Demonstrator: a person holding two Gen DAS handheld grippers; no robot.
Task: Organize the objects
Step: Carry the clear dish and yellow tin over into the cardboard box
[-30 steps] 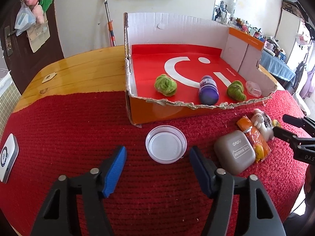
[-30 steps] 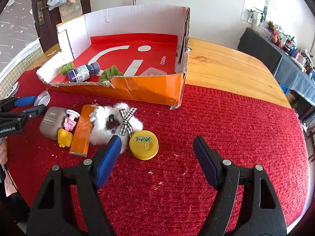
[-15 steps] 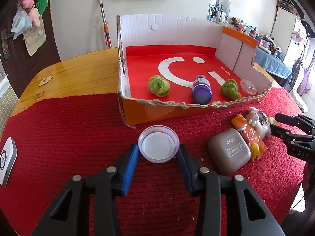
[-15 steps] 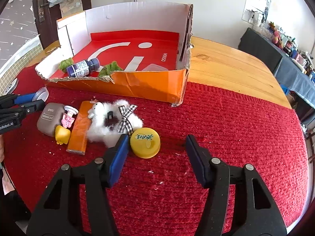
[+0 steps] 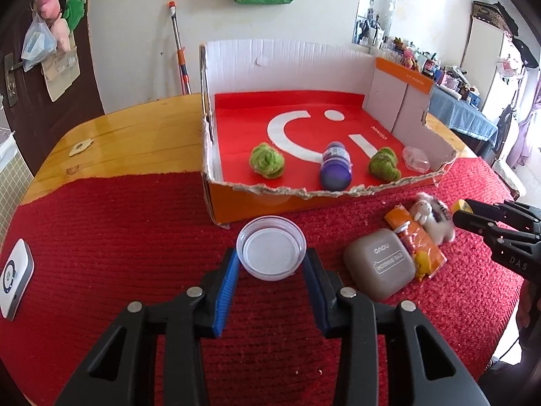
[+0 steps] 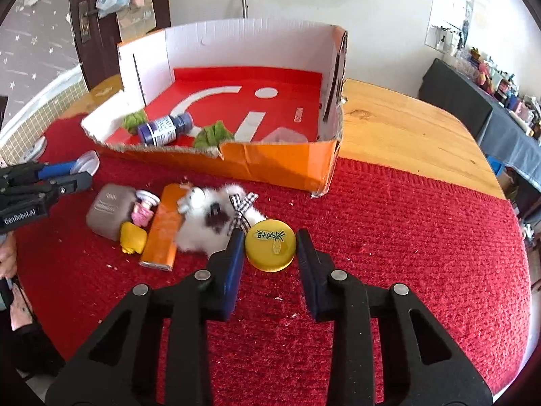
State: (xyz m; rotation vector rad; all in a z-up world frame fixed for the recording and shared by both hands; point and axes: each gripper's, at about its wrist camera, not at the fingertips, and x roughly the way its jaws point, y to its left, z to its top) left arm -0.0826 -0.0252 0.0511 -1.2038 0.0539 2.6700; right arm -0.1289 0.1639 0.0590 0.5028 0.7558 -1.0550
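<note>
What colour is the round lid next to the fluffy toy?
Yellow, with a small green print on top. The lid shows best in the right wrist view.

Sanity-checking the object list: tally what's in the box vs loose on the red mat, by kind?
In the cardboard box:
green fuzzy balls: 2
purple bottle: 1
clear plastic case: 1
On the red mat:
round lids, clear lid and yellow lid: 2
grey case: 1
orange packet: 1
white plush: 1
small pink toy: 1
small yellow toy: 1
Total: 11
</note>
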